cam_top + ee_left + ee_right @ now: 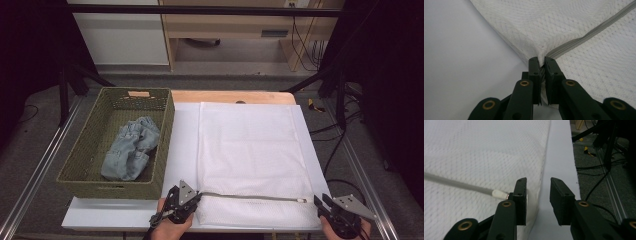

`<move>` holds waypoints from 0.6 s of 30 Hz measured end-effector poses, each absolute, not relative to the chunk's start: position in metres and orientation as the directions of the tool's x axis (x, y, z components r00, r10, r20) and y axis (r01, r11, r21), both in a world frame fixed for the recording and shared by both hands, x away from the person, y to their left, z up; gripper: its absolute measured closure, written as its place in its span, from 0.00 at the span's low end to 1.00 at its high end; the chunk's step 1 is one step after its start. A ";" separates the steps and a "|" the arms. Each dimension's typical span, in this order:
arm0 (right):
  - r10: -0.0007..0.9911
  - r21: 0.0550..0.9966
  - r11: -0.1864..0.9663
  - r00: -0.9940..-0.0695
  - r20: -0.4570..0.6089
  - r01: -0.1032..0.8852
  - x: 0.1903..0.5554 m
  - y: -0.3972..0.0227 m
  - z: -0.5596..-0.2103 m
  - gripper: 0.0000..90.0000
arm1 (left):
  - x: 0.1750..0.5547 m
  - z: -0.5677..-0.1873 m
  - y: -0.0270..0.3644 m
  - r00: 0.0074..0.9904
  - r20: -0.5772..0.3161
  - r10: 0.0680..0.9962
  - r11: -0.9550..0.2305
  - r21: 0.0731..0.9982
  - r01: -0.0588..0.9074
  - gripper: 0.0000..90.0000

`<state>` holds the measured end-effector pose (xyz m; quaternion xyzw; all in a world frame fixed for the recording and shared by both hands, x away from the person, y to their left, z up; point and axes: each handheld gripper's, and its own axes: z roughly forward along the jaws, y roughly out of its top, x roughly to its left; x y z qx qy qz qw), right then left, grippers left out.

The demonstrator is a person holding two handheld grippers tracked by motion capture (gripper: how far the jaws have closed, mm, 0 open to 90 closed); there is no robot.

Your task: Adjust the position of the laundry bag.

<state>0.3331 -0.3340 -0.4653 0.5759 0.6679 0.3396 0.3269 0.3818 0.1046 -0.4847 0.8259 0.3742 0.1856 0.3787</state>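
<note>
We saw the white mesh laundry bag (250, 150) lying flat on the white board (182, 150) that covered most of the table, its near edge close to the table's front edge and its grey zipper (250, 197) running across that near end. At the bag's front left corner the left gripper (196, 196) had its jaws pressed together, pinching the mesh fabric right where the zipper began. At the front right corner the right gripper (538, 195) held its jaws spread, one jaw over the mesh just beside the zipper pull (499, 194), the other over the bare board, the bag's edge between them and unpinched. A green woven basket (75, 165) stood along the table's left edge, with folded jeans (129, 150) inside it.
</note>
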 end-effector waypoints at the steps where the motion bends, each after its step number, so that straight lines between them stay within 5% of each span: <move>1: 0.993 0.841 0.084 -0.119 -0.024 0.535 0.339 -0.336 -0.461 0.72 | 0.381 -0.486 0.105 0.649 0.019 0.761 -0.425 0.770 0.476 0.94; 18: 0.981 0.764 0.135 -0.192 -0.016 0.630 0.406 -0.331 -0.464 0.59 | 0.380 -0.486 0.104 0.643 0.018 0.766 -0.420 0.771 0.478 0.94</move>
